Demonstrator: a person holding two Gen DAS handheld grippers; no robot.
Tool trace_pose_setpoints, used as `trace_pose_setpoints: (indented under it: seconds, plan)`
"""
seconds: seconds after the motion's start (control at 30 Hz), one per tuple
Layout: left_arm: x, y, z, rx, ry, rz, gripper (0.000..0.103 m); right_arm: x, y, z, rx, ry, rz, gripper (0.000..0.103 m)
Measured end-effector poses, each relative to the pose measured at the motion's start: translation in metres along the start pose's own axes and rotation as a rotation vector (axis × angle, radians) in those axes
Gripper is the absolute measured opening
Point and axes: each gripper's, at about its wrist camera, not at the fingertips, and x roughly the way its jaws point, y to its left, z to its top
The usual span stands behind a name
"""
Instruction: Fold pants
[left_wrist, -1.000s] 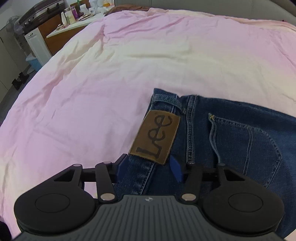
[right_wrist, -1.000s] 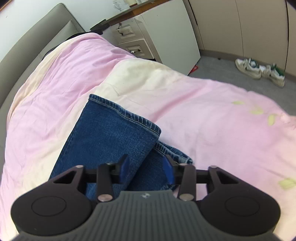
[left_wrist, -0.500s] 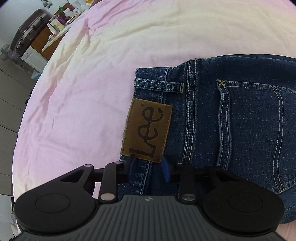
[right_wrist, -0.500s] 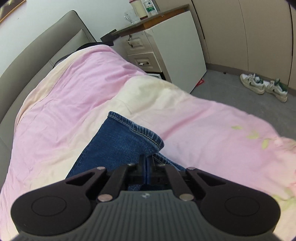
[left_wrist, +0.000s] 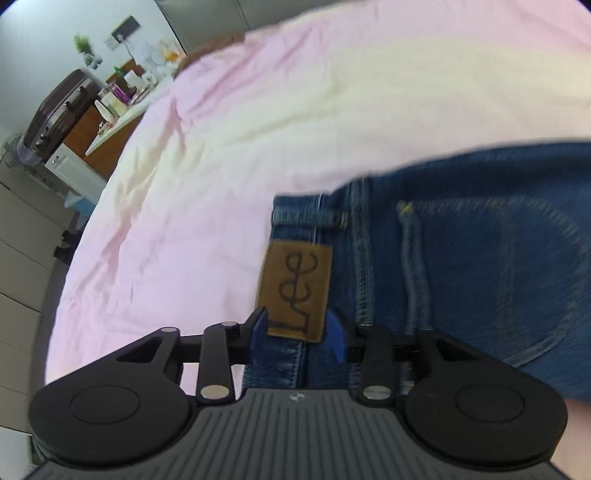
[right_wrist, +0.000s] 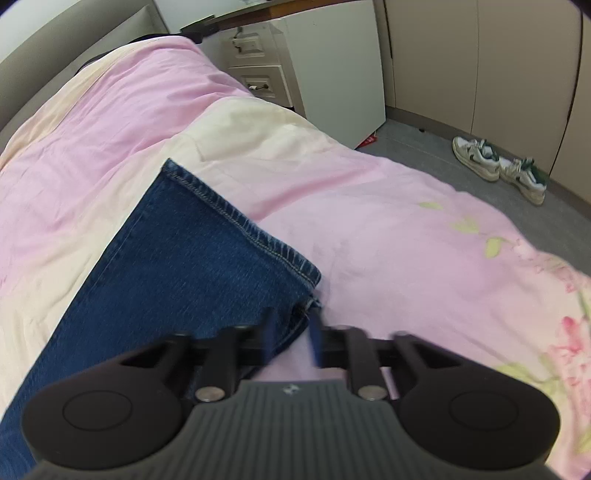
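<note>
We see blue pants (left_wrist: 461, 266) lying flat on a bed with a pink and cream cover (left_wrist: 258, 129). In the left wrist view, the top end of the pants is in front of us, with a brown label (left_wrist: 297, 290) and a back pocket (left_wrist: 498, 273) facing up. Our left gripper (left_wrist: 297, 330) sits at the waist edge. Its blue fingers (left_wrist: 257, 329) stand apart, one on each side of the bottom of the brown label, and they have just been opening. We do not see them squeezing the cloth.

In the right wrist view, the leg end of the pants (right_wrist: 177, 266) lies on the cover, with its stitched hem (right_wrist: 240, 221) running across. Our right gripper (right_wrist: 291, 338) is at the corner of that hem. Its fingers (right_wrist: 267, 338) are apart and blurry, and they have just been opening too. The corner of the cloth is between them, but they are not pinching it.

On the floor past the bed sits a pair of white shoes (right_wrist: 498, 168) near a white cabinet (right_wrist: 325, 70).
</note>
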Motion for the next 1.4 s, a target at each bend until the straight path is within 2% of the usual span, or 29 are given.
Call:
trace_pose_setpoints:
  seconds: [0.07,0.13,0.27,0.4,0.57,0.67,0.7,0.77,0.87,1.03,1.13,1.2,1.3,1.33,1.37,1.4]
  plan:
    - [-0.024,-0.004,-0.006,-0.019,-0.037,-0.078,0.046,-0.017,0.009,-0.007,-0.071,-0.015,0.008,0.032]
    - [-0.047,-0.020,-0.014,0.010,-0.068,-0.148,0.046,-0.033,0.021,-0.019,-0.128,-0.012,0.045,0.032]
    - [-0.087,-0.069,-0.044,0.121,-0.119,-0.282,0.046,-0.059,0.049,-0.053,-0.196,0.026,0.156,0.032]
    - [-0.104,-0.118,-0.067,0.245,-0.112,-0.405,0.049,-0.084,0.086,-0.102,-0.303,0.081,0.256,0.032]
    - [-0.094,-0.184,-0.102,0.391,-0.110,-0.427,0.059,-0.117,0.136,-0.172,-0.461,0.135,0.381,0.032]
    - [-0.081,-0.210,-0.112,0.368,-0.114,-0.403,0.059,-0.130,0.159,-0.212,-0.541,0.142,0.445,0.032]
    - [-0.076,-0.213,-0.111,0.336,-0.117,-0.386,0.059,-0.133,0.167,-0.224,-0.579,0.138,0.453,0.032]
    - [-0.069,-0.212,-0.106,0.256,-0.111,-0.374,0.031,-0.137,0.180,-0.247,-0.655,0.131,0.462,0.032]
    - [-0.071,-0.194,-0.098,0.174,-0.120,-0.414,0.012,-0.141,0.202,-0.276,-0.810,0.104,0.481,0.031]
    - [-0.102,-0.164,-0.076,0.120,-0.160,-0.469,0.005,-0.138,0.241,-0.299,-1.117,-0.006,0.500,0.032]
    - [-0.117,-0.148,-0.058,0.109,-0.164,-0.477,0.004,-0.126,0.263,-0.313,-1.292,-0.043,0.461,0.032]
    - [-0.124,-0.139,-0.049,0.109,-0.151,-0.484,0.003,-0.121,0.273,-0.323,-1.396,-0.099,0.439,0.032]
    - [-0.127,-0.131,-0.039,0.125,-0.128,-0.491,0.002,-0.112,0.286,-0.336,-1.515,-0.158,0.408,0.032]
    - [-0.125,-0.129,-0.037,0.131,-0.118,-0.494,0.002,-0.110,0.289,-0.339,-1.538,-0.175,0.396,0.025]
    - [-0.125,-0.128,-0.038,0.138,-0.113,-0.497,0.002,-0.107,0.292,-0.341,-1.559,-0.177,0.381,0.007]
    - [-0.122,-0.130,-0.039,0.152,-0.113,-0.495,0.002,-0.106,0.294,-0.340,-1.578,-0.172,0.355,0.003]
